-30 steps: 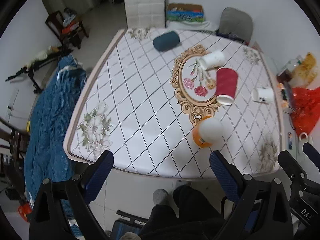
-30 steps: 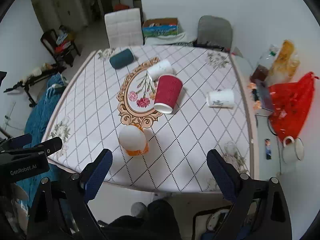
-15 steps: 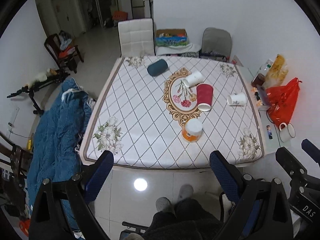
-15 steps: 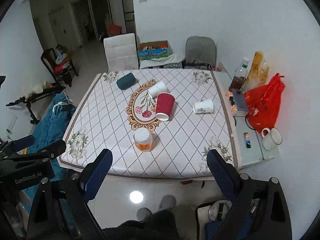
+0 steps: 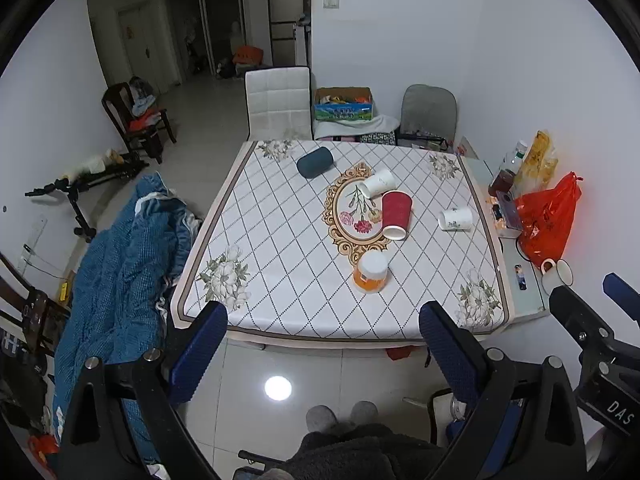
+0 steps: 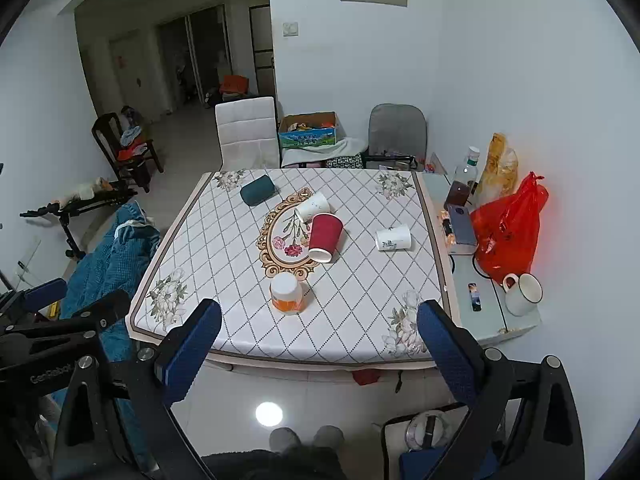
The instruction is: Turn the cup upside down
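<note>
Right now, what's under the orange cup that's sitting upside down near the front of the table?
The orange cup stands mouth down on the checked tablecloth, so only cloth shows around its rim. Whatever might sit beneath it is covered; its inside cannot be seen.

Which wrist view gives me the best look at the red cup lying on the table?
The right wrist view: the red cup lies nearer the picture's centre, with its open rim toward the camera. The left wrist view shows the same cup on its side, equally unobstructed but further off-centre.
</note>
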Motion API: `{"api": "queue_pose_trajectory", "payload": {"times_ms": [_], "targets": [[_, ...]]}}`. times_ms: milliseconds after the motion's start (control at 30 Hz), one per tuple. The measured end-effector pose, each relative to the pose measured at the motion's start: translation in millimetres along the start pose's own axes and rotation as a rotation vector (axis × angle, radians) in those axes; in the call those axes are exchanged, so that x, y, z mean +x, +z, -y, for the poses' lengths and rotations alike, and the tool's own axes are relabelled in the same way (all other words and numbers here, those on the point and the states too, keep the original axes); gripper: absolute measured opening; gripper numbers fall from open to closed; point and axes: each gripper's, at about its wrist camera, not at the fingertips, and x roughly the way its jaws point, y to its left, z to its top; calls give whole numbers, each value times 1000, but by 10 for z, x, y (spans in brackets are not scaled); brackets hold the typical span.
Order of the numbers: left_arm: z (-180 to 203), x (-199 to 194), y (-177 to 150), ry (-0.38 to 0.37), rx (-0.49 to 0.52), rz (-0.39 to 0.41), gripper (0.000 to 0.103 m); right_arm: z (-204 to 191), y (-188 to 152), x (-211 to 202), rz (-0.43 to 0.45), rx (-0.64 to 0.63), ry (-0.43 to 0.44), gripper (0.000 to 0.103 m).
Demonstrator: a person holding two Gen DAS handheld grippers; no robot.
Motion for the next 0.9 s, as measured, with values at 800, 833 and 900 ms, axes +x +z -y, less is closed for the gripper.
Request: {"api": "queue_pose_trajectory", "payload": {"times_ms": [800,833,900], "targets": [[81,-224,-78,33,-26,35,98,149,51,32,-27,-5,25,100],[78,-238,-80,32,-28,41,98,148,48,32,-28,-6,25,100],[76,-252,-78,31,-28,48,103,152,56,27,-28,-6,26,100]]}}
